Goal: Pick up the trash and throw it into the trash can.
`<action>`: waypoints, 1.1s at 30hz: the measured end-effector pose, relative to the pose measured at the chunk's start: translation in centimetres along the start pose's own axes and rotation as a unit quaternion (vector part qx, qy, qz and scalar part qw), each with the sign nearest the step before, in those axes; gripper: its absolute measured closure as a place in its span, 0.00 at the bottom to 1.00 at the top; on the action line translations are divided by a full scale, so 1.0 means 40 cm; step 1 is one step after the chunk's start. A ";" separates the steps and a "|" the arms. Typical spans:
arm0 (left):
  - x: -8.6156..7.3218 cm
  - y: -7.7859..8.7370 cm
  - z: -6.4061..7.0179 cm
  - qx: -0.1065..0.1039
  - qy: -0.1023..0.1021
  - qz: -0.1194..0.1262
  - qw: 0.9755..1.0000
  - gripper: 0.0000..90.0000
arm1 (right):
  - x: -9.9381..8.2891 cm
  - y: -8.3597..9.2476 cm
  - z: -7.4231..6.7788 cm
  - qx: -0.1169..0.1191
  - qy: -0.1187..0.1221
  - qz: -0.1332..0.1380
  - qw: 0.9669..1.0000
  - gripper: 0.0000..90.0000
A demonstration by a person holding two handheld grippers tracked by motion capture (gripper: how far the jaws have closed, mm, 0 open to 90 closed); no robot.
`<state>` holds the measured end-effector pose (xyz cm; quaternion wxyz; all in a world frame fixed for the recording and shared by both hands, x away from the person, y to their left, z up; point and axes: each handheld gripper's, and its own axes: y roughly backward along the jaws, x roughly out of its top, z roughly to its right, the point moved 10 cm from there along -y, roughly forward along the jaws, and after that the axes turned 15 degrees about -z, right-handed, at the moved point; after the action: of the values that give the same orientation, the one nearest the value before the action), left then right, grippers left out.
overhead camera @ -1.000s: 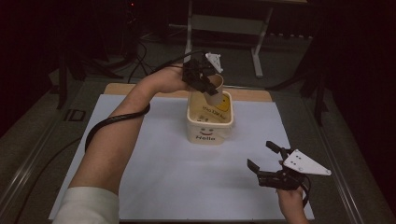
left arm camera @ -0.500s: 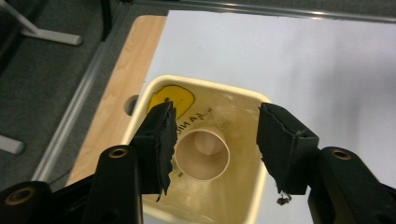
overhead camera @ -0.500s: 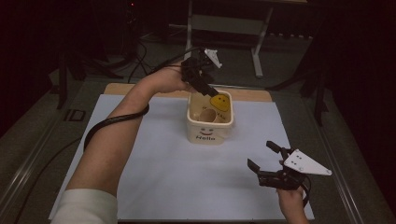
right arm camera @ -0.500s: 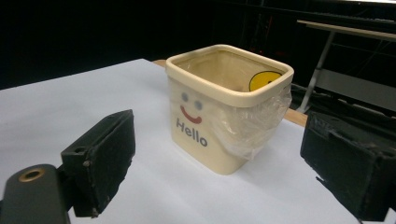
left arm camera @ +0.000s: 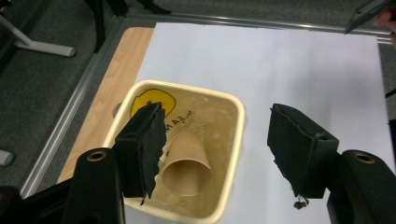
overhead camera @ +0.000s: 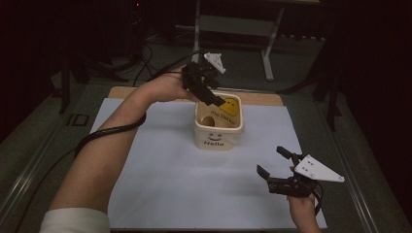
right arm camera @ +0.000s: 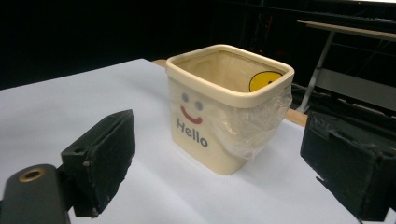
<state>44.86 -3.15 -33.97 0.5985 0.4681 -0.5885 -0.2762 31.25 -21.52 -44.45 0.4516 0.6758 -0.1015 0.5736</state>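
Left hand-held gripper (overhead camera: 217, 103) lifted off bin (overhead camera: 218, 138), jaws just opened, empty, angled down

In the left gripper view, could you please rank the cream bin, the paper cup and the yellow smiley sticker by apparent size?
1. cream bin
2. paper cup
3. yellow smiley sticker, partly hidden behind a jaw

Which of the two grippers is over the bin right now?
The left gripper, at the bin's far rim with the paper cup lying inside below its open jaws. The right gripper hangs apart, nearer the person.
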 end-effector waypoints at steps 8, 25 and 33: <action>-0.028 0.023 0.030 -0.010 -0.003 0.003 1.000 0.31 | -0.002 -0.004 -0.005 0.004 0.000 -0.003 1.000 0.11; -0.145 0.053 0.094 -0.023 0.007 0.018 1.000 0.26 | 0.001 -0.013 -0.014 0.012 -0.001 -0.006 1.000 0.11; -0.212 0.042 0.148 -0.041 0.013 0.019 0.999 0.24 | 0.005 -0.005 -0.011 0.007 -0.002 -0.001 1.000 0.11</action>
<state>37.47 3.64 -37.04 0.6301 0.4358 -0.5773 -0.2826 31.15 -21.00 -44.41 0.4476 0.6801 -0.0976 0.5724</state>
